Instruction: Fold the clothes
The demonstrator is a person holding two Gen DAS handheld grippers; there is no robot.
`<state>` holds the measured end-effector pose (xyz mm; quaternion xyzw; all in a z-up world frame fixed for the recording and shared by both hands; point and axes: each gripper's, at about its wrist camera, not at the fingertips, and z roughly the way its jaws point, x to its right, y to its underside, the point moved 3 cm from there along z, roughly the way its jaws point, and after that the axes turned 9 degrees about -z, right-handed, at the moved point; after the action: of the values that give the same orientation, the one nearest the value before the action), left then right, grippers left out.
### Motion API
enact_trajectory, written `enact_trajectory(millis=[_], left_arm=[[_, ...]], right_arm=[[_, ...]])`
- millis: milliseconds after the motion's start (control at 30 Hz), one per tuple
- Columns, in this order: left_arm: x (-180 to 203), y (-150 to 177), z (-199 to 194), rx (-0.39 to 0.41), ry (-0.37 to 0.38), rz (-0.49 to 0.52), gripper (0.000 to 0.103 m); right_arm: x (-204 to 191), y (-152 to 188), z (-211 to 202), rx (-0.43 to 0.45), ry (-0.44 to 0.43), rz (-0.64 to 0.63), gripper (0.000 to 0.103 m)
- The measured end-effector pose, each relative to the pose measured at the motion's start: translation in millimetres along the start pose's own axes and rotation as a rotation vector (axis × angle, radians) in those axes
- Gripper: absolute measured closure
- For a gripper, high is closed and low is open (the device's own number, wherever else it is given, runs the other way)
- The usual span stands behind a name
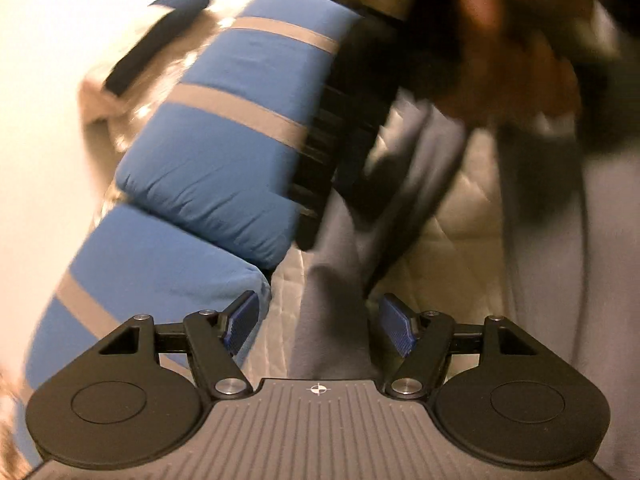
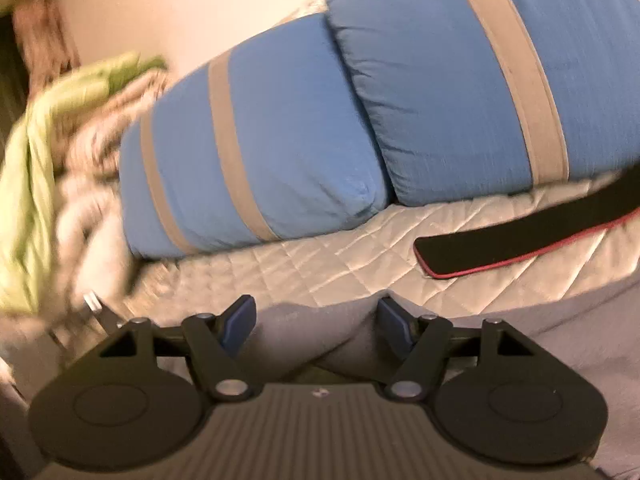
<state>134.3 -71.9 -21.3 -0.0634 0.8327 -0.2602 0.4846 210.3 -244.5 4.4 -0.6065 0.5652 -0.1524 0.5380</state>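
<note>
Left claw (image 1: 318, 326) released over grey garment (image 1: 332, 280), right claw (image 2: 316, 326) released, 2 blue pillows (image 2: 256, 152) beyond

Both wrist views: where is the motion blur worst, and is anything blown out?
Left wrist view: upper right smears badly, the wall at left is overexposed; the blue pillows stay readable. Right wrist view: the green cloth at left is blurred; the black strap stays fairly sharp.

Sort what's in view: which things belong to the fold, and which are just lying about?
Job: grey garment, left gripper and right gripper, both open over it.

Lying about: two blue striped pillows, black strap with red edge, green cloth, quilted bedspread.
</note>
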Motion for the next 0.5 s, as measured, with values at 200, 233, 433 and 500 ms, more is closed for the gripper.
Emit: enact_trajectory(millis=[200,233,433,500], left_arm=[[32.9,4.3,28.8,-0.066,-0.113,0.206,0.058],[32.6,5.4,32.3,-0.081,-0.138,0.221,0.078],[-22.9,2.3,32.3,-0.140,-0.084,-0.107,0.097],[-43.9,2.2,29.9,-0.149,-0.024,-0.258,0.097]], right_arm=[[16.0,-4.4,-10.6,0.004,-0.059,0.112,0.024],[13.5,-4.8,-15.4,0.006,-0.045,0.079,0.022],[-19.0,4.2,-47.0,0.023,0.092,-0.264,0.020],[-37.4,13.3,-50.8,0.017,0.120,-0.442,0.020]])
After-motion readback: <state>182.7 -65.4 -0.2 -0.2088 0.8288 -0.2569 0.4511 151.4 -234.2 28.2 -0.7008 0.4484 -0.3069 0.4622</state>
